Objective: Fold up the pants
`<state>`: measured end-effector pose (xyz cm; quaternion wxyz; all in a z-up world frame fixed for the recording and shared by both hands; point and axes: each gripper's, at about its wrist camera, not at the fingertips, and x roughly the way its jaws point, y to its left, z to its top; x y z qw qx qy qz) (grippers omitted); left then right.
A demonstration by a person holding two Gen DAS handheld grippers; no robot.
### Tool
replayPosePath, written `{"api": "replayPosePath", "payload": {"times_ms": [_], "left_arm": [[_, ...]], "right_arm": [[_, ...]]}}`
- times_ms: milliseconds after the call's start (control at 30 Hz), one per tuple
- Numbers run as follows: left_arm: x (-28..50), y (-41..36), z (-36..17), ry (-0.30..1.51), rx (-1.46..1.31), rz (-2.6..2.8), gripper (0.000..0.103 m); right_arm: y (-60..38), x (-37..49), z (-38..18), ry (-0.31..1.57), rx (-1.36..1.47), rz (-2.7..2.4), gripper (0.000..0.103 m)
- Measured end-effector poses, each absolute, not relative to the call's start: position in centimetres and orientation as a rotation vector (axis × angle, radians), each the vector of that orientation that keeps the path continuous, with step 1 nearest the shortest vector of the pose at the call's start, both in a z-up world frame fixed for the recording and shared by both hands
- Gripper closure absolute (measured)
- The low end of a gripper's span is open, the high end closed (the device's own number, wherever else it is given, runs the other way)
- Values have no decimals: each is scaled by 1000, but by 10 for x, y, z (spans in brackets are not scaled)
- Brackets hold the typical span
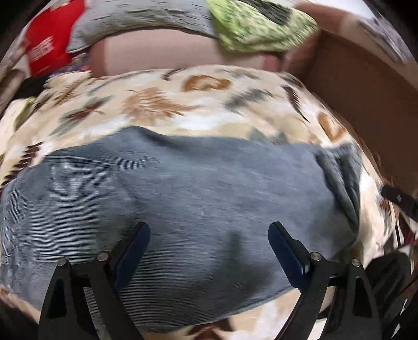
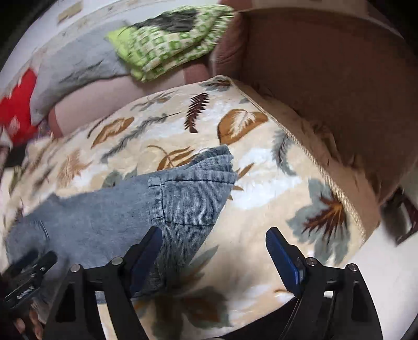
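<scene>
Fingers of the left gripper (image 1: 209, 235) stand wide apart over the blue-grey corduroy pants (image 1: 167, 193), nothing between them; the pants lie folded across a leaf-patterned blanket (image 1: 162, 104), with a bunched end toward the right. Beyond sit a green checked cloth (image 1: 258, 28), a grey cushion (image 1: 135, 23) and a red bag (image 1: 49, 41). From the right wrist, the right gripper (image 2: 214, 243) also has its fingers spread with nothing held, one finger (image 2: 146, 251) over the pants' (image 2: 177, 198) edge, the other over bare blanket (image 2: 261, 167). At lower left the left gripper (image 2: 28, 272) shows, above the pants
</scene>
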<state>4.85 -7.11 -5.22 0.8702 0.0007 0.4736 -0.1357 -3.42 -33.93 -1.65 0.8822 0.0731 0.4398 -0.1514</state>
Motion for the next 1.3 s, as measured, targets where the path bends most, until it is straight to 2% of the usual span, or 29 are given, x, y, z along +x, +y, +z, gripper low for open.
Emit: {"api": "replayPosePath", "payload": {"times_ms": [267, 300, 400, 433, 467, 733, 833, 867, 967, 1133, 1300], "left_arm": [[51, -51, -62, 1012, -47, -256, 11], [52, -46, -63, 1012, -59, -252, 11], [49, -36, -62, 1008, -88, -266, 11], [49, -36, -63, 1008, -90, -269, 11], [48, -37, -63, 1010, -85, -267, 11], [51, -104, -55, 985, 41, -322, 11], [57, -140, -87, 1071, 226, -303, 8], [52, -144, -86, 1010, 261, -295, 6], [53, -139, -85, 1029, 227, -298, 6], [52, -133, -85, 1010, 196, -326, 7], [38, -92, -73, 993, 34, -331, 7]], "right_arm": [[-282, 42, -57, 997, -154, -337, 19], [-285, 52, -70, 1044, -176, -355, 25], [-311, 57, -85, 1120, -60, -339, 70], [-318, 53, -81, 1115, -22, -342, 80], [-328, 49, -76, 1107, 42, -331, 84], [-406, 9, -61, 953, 626, -180, 85], [-420, -5, -71, 902, 763, -159, 85], [-424, -11, -77, 898, 803, -169, 85], [-430, -16, -88, 872, 890, -178, 86], [-374, 6, -37, 792, 580, -104, 86], [-240, 23, 8, 732, 139, 199, 85]]}}
